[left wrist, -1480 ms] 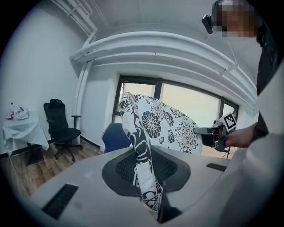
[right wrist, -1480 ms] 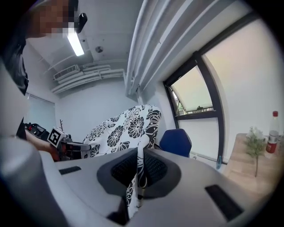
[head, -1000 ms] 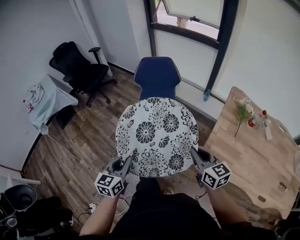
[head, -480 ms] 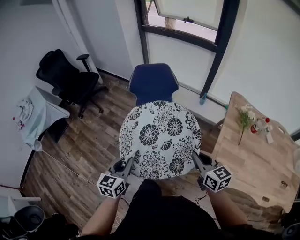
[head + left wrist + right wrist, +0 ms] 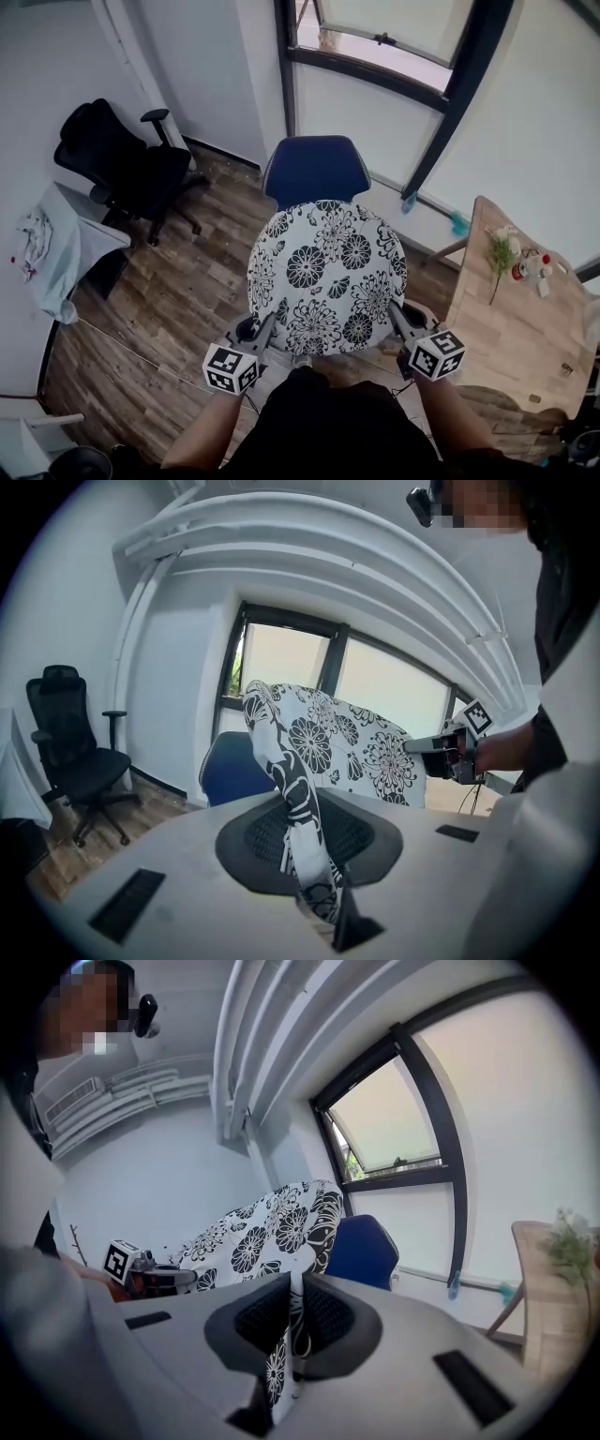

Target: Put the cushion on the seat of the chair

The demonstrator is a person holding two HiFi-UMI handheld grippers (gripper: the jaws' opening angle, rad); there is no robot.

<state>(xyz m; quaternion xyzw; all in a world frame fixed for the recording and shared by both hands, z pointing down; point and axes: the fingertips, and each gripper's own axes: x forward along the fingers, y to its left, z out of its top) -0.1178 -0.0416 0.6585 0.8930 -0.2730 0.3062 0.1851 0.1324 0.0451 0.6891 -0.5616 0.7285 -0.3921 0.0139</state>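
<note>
A round white cushion (image 5: 325, 277) with black flowers hangs flat in the air between my two grippers. My left gripper (image 5: 263, 329) is shut on its near left edge, and the cloth (image 5: 305, 829) runs between the jaws in the left gripper view. On the near right edge my right gripper (image 5: 395, 318) is shut too, pinching the fabric (image 5: 286, 1352). The blue chair (image 5: 314, 169) stands just beyond the cushion, its backrest showing above it and its seat hidden underneath. From each gripper view the chair (image 5: 228, 769) (image 5: 364, 1249) shows behind the cushion.
A black office chair (image 5: 122, 164) stands at the left by the wall, with a cloth-covered stand (image 5: 56, 248) nearer. A wooden table (image 5: 520, 328) with flowers and small bottles (image 5: 525, 262) is at the right. A window wall (image 5: 394, 84) lies behind the blue chair.
Both grippers have carried the cushion forward toward the blue chair and a little lower; the chair now sits closer, right behind the cushion's far edge.
</note>
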